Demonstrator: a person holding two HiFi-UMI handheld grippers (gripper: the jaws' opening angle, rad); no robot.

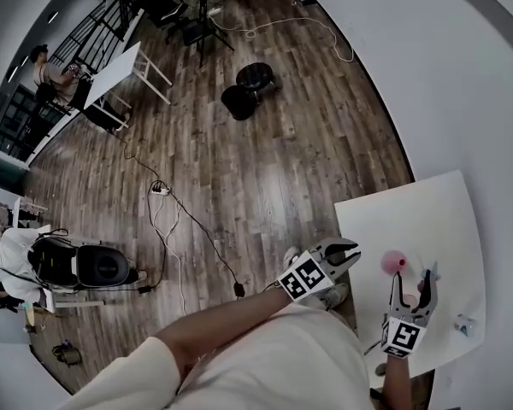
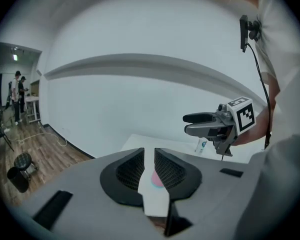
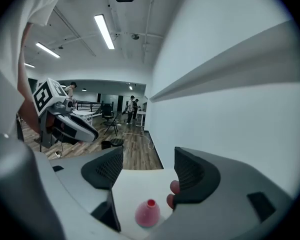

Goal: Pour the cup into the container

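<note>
Counted from my remote station: two grippers, the left gripper (image 1: 352, 253) and the right gripper (image 1: 413, 280); one white table (image 1: 410, 212); one pink vessel (image 1: 393, 263); one small bottle (image 1: 464, 323); two dark stools, the farther stool (image 1: 256, 76) and the nearer stool (image 1: 238, 102).

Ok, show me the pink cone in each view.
Head view: pink cone at lower right, on the table.
Left gripper view: cone at bottom centre, seen through the gap between the jaws.
Right gripper view: cone at bottom centre, between the jaws.
Shared landmark: the table.
</note>
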